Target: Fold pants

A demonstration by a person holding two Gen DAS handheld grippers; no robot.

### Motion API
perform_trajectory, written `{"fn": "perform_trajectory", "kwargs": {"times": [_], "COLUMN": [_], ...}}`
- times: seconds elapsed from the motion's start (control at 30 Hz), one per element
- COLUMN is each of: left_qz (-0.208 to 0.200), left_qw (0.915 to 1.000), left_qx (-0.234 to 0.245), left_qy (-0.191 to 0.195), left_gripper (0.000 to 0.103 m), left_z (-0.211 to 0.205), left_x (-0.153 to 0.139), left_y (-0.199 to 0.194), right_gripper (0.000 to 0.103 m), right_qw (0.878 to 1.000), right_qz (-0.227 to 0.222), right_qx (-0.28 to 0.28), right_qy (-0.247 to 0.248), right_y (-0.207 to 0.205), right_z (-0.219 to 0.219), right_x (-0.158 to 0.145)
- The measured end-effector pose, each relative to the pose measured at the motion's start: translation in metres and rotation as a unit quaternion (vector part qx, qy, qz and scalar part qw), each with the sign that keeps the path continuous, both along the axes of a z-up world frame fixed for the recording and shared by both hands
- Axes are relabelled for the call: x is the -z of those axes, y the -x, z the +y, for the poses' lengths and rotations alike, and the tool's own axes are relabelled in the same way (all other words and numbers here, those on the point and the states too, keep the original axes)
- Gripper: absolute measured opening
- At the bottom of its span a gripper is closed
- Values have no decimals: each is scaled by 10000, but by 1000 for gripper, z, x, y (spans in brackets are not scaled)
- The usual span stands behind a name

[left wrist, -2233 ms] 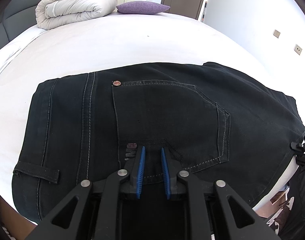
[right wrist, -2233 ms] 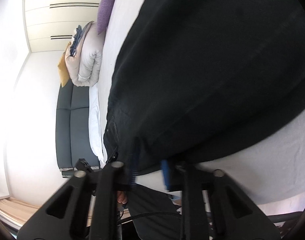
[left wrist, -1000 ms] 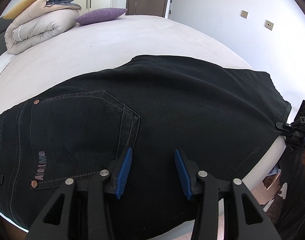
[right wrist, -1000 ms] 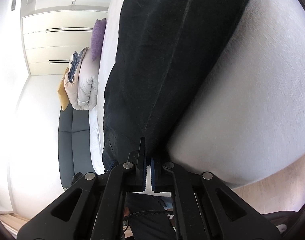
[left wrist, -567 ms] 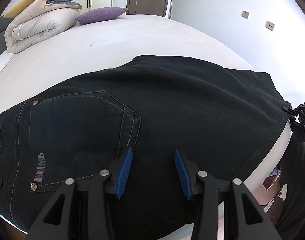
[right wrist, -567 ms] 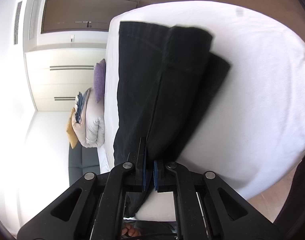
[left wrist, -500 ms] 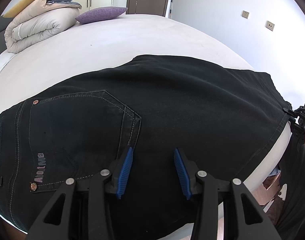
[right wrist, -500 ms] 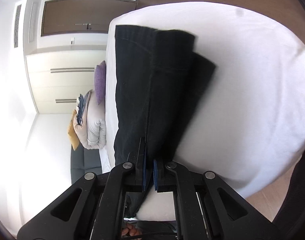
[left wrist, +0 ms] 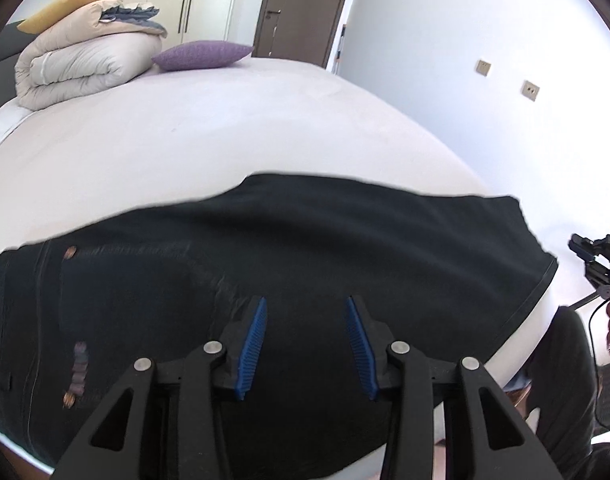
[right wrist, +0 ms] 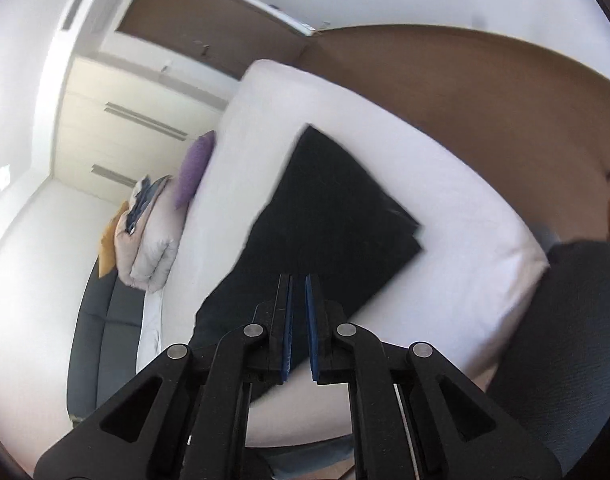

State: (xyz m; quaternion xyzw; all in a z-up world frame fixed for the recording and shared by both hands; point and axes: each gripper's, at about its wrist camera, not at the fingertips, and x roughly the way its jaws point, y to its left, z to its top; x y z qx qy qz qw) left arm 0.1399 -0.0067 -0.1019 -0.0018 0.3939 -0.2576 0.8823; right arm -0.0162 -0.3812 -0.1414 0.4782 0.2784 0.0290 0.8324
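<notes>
The black jeans (left wrist: 289, 264) lie folded on the white bed (left wrist: 209, 136), back pocket and rivets blurred at the left. My left gripper (left wrist: 305, 312) is open and empty, hovering over the near edge of the jeans. The right gripper shows at the far right of this view (left wrist: 593, 260), clear of the pant end. In the right wrist view the jeans (right wrist: 329, 216) lie flat on the bed (right wrist: 457, 208). My right gripper (right wrist: 299, 292) is above them, jaws a narrow gap apart with nothing between them.
A rolled duvet (left wrist: 85, 64) and a purple pillow (left wrist: 201, 54) sit at the far end of the bed. A dark sofa (right wrist: 105, 320) stands beside the bed. A door (left wrist: 301, 8) and a wall with sockets (left wrist: 529, 90) lie beyond. The person's dark-clad legs (right wrist: 577, 340) are at the bed corner.
My right gripper has let go of the pant edge, pulled back and turned upright. My left gripper has drawn back and risen a little, still open. The jeans lie flat.
</notes>
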Motion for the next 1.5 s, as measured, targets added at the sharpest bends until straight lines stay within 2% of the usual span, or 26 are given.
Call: {"fn": "perform_trajectory", "kwargs": {"times": [0.07,0.13,0.27,0.33,0.37,0.43,0.6,0.67,0.77,0.83,0.87,0.9,1.0,1.1,1.17,1.3,1.37,1.4,1.43,1.47,1.5], "left_qz": [-4,144,551,473,463,481,517,506,514,518,396,302,208,73,68,231,419,473,458,477,489], "left_qw": [10000,9997,9978,9983,9985,9986,9986,9985,9981,9977,9977,9977,9969,9975,9984,9973,9949,9953,9964,9969,9970], "left_qx": [79,138,43,36,28,-3,-127,-193,-309,-397,-539,-603,-745,-702,-566,-497,-506,-456,-454,-476,-491], "left_qy": [-59,-146,-362,-329,-289,-220,-24,32,135,174,57,33,147,63,-70,-489,-764,-717,-555,-397,-336], "left_gripper": [44,44,44,43,43,40,32,32,28,25,28,30,33,33,33,33,31,31,31,31,31], "left_z": [-18,-34,-46,-39,-35,-28,-11,-1,21,35,41,46,57,47,37,21,24,25,29,34,37], "left_x": [-2,6,33,41,42,43,46,47,45,38,31,25,10,0,0,19,39,49,54,55,54], "left_y": [-13,-27,-38,-32,-31,-31,-30,-26,-20,-18,-17,-17,-35,-57,-73,-98,-108,-110,-110,-111,-111], "right_gripper": [6,6,6,5,0,0,0,0,0,0,5,5,5,5,5,5,5,5,5,0,0], "right_qw": [9979,9935,9835,9810,9827,9863,9968,9975,9902,9804,9775,9793,9918,9987,9939,9714,9598,9578,9562,9582,9619], "right_qz": [-143,-55,558,825,790,651,483,457,482,794,780,612,245,156,234,665,909,999,1131,1199,1142], "right_qx": [-602,-1107,-1610,-1662,-1590,-1368,-155,431,1285,1802,1943,1907,1148,-185,-1032,-2279,-2657,-2695,-2700,-2597,-2457], "right_qy": [-181,-277,-611,-569,-531,-645,-614,-325,-247,86,245,281,506,445,312,68,-9,-4,-3,-91,-378], "right_y": [-37,-75,-133,-143,-142,-140,-117,-97,-70,-53,-46,-44,-73,-138,-184,-275,-303,-329,-338,-344,-345], "right_z": [29,59,114,126,125,118,44,9,-35,-54,-56,-54,-16,61,123,255,293,318,325,326,320], "right_x": [-3,5,53,73,79,84,87,77,68,53,40,30,0,-6,1,29,48,54,65,75,86]}}
